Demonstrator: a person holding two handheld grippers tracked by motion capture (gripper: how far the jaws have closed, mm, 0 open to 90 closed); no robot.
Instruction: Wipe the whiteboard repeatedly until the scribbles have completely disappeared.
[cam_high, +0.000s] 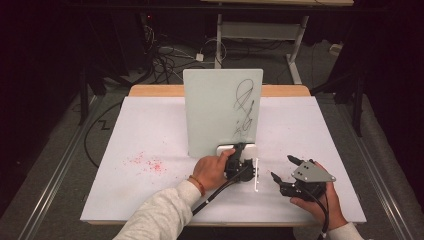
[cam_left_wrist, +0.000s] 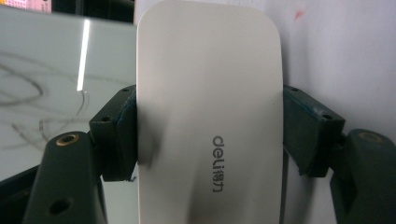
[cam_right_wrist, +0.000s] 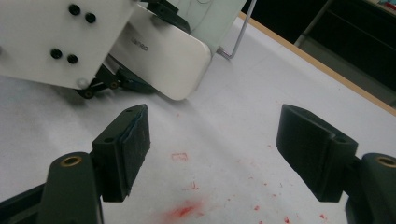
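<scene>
Covering the table (cam_high: 150, 135), white sheeting bears red specks (cam_high: 147, 163) under dim surroundings.

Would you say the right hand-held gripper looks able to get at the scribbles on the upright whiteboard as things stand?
Probably yes: the right hand-held gripper is open and empty, and bare table lies between it and the scribbles. The left hand-held gripper, holding the white eraser, stands lower.

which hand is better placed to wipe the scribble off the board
Left. The left gripper already clamps the white eraser at the foot of the whiteboard; the right gripper is open, empty and off to the side.
</scene>
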